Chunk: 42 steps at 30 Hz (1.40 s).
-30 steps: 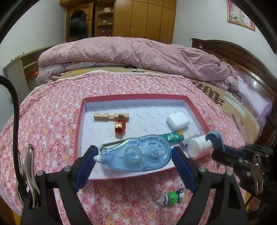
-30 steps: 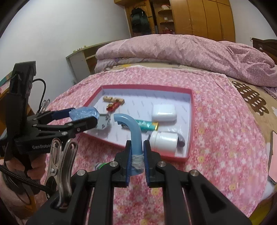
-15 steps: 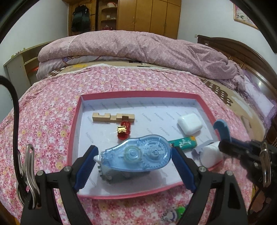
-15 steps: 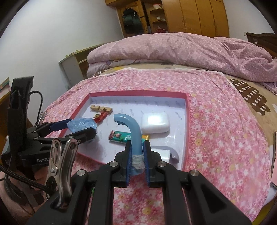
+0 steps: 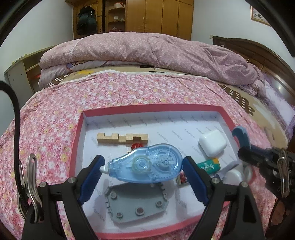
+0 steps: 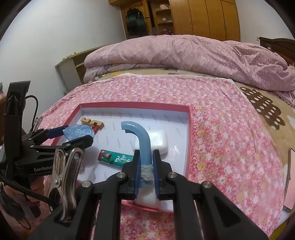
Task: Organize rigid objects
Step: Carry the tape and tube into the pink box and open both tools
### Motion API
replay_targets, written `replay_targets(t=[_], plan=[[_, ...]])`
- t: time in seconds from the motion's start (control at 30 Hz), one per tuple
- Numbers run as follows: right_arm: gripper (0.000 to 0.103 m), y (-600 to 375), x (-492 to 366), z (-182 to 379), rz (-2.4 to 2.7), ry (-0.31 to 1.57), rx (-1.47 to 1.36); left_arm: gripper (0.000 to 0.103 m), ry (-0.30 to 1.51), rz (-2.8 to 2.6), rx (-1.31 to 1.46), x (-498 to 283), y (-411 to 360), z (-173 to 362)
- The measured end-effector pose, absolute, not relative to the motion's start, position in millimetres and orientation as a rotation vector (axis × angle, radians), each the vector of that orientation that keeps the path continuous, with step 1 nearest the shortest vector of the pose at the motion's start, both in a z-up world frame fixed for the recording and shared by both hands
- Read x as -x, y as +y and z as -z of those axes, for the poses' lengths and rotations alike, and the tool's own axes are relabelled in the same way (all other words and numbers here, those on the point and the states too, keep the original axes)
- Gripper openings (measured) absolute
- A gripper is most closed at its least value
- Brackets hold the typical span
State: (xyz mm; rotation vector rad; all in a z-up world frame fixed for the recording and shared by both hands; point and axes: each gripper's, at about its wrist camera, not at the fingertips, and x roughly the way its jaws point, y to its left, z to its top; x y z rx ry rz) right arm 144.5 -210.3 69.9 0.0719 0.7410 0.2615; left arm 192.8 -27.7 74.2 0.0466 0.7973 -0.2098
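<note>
My left gripper (image 5: pixel 143 171) is shut on a blue correction tape dispenser (image 5: pixel 145 166) and holds it above the red-rimmed tray (image 5: pixel 77 140). It also shows in the right wrist view (image 6: pixel 79 132). My right gripper (image 6: pixel 145 166) is shut on a blue curved hook (image 6: pixel 140 140) over the tray's near right part; the hook also shows in the left wrist view (image 5: pixel 241 136). In the tray lie a wooden puzzle piece (image 5: pixel 121 138), a small red object (image 5: pixel 137 145), a white earbud case (image 5: pixel 212 144), a green lighter (image 6: pixel 114 157), a grey plate (image 5: pixel 136 205) and a white bottle (image 5: pixel 233 176).
The tray rests on a pink floral bedspread (image 5: pixel 55 120). A rolled pink quilt (image 5: pixel 147 49) lies at the far side of the bed. A wooden headboard (image 5: pixel 258 53) stands at the right, wardrobes (image 5: pixel 156 16) behind.
Both grippers moved forward over the tray with their objects still held. The grey plate came into view under the left gripper. The small toy on the bedspread left the view.
</note>
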Motion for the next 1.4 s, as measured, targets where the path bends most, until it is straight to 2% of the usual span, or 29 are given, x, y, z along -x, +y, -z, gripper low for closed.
replay_targets(t=[0.53, 0.6, 0.67, 0.8, 1.4], plan=[[0.014, -214.2, -164.4, -54.6, -0.242, 0.772, -0.090, 0.089, 0.830, 0.231, -0.052, -208.7, -33.9, -60.9], [0.016, -215.1, -165.0, -53.1, -0.243, 0.775, -0.101, 0.089, 0.828, 0.229, -0.056, -208.4, -34.7, -61.7], [0.024, -216.2, -165.1, -52.9, -0.241, 0.771, -0.107, 0.089, 0.824, 0.228, -0.055, -207.9, -34.8, -62.6], [0.030, -216.5, -162.1, -55.0, -0.239, 0.757, -0.108, 0.089, 0.815, 0.221, -0.043, -206.4, -32.3, -64.7], [0.034, -211.4, -136.3, -70.4, -0.242, 0.721, -0.098, 0.089, 0.789, 0.233, -0.036, -172.1, -23.9, -81.9]])
